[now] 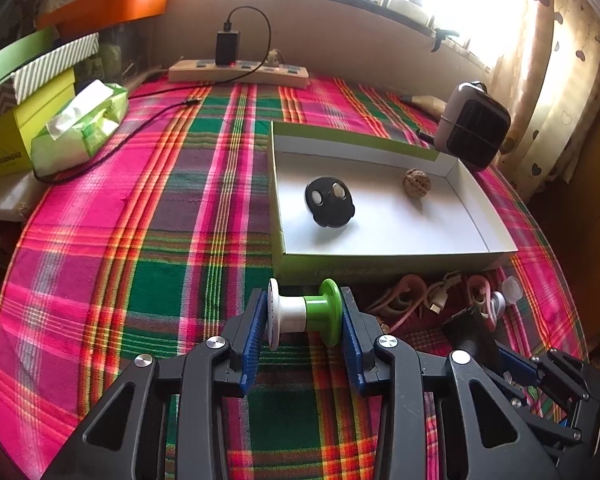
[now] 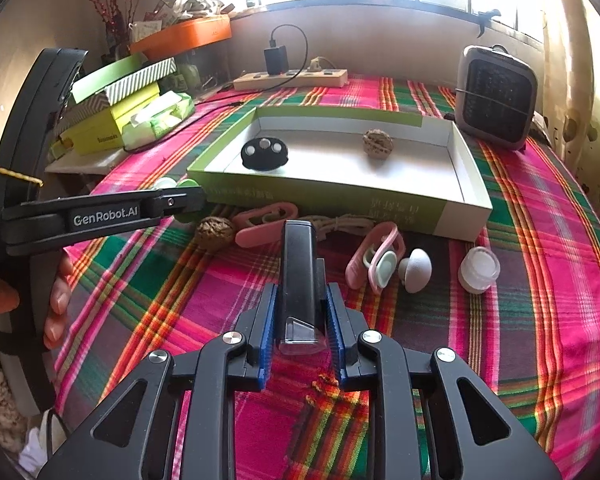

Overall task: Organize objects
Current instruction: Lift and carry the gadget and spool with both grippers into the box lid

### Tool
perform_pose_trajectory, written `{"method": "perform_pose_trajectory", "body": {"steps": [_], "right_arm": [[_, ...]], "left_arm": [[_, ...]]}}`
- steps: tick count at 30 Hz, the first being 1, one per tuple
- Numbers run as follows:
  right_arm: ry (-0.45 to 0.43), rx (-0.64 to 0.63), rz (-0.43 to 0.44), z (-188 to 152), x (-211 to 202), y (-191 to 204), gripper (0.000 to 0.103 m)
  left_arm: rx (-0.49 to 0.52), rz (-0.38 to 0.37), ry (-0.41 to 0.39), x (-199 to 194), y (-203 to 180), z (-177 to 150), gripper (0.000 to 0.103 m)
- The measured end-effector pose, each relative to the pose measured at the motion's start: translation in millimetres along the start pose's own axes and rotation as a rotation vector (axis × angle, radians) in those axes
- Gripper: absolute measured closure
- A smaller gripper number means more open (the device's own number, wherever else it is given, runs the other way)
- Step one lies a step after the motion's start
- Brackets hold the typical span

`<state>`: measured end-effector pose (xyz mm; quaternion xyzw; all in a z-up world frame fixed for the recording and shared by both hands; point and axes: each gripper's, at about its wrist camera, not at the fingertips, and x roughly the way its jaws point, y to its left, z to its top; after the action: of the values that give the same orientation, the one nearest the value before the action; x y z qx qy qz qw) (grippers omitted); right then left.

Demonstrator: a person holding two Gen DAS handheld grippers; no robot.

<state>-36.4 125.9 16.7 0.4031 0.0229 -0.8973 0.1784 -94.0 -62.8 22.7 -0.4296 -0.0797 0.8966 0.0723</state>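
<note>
My left gripper (image 1: 305, 314) is shut on a white and green spool (image 1: 305, 311), held sideways just before the near wall of the open box (image 1: 380, 258). The box holds a black round piece (image 1: 330, 201) and a walnut (image 1: 417, 183). My right gripper (image 2: 301, 312) is shut on a black oblong device (image 2: 299, 276), close above the cloth in front of the box (image 2: 340, 200). The left gripper (image 2: 180, 202) shows at the left of the right wrist view. Loose before the box lie a walnut (image 2: 215, 233), pink clips (image 2: 374, 258), a grey mushroom-shaped piece (image 2: 417, 270) and a small white jar (image 2: 479, 269).
A plaid cloth (image 1: 140, 220) covers the round table. A power strip (image 1: 238, 72) with a charger stands at the back, a small heater (image 2: 496, 96) at back right, stacked boxes (image 1: 24, 120) and a tissue pack (image 1: 80, 128) at left. A coiled cable (image 2: 340, 222) lies by the box.
</note>
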Motion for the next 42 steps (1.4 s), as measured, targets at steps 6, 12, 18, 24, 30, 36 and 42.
{"method": "perform_pose_trajectory", "body": {"steps": [6, 12, 18, 24, 30, 36, 42], "right_arm": [[-0.022, 0.004, 0.001, 8.4, -6.1, -3.8, 0.078], [-0.038, 0.01, -0.013, 20.0, -9.0, -12.0, 0.078], [-0.044, 0.022, -0.03, 34.2, -7.8, -24.8, 0.078], [-0.047, 0.027, -0.053, 50.6, -1.9, -37.7, 0.078], [-0.04, 0.032, -0.08, 64.0, 8.4, -49.4, 0.078], [-0.029, 0.042, -0.098, 77.6, 21.5, -62.2, 0.078], [-0.009, 0.045, -0.116, 89.1, 36.9, -72.9, 0.078]], "left_arm": [[0.015, -0.01, -0.031, -11.2, -7.0, 6.8, 0.07], [0.022, -0.026, -0.038, -11.0, -13.2, 16.9, 0.07], [0.04, -0.039, -0.042, -6.5, -23.0, 28.6, 0.07], [0.051, -0.055, -0.043, 4.3, -33.6, 42.9, 0.07], [0.069, -0.059, -0.029, 18.2, -43.0, 54.5, 0.07], [0.087, -0.066, -0.013, 32.9, -50.7, 65.0, 0.07], [0.098, -0.076, -0.006, 47.2, -57.5, 76.4, 0.07]]}}
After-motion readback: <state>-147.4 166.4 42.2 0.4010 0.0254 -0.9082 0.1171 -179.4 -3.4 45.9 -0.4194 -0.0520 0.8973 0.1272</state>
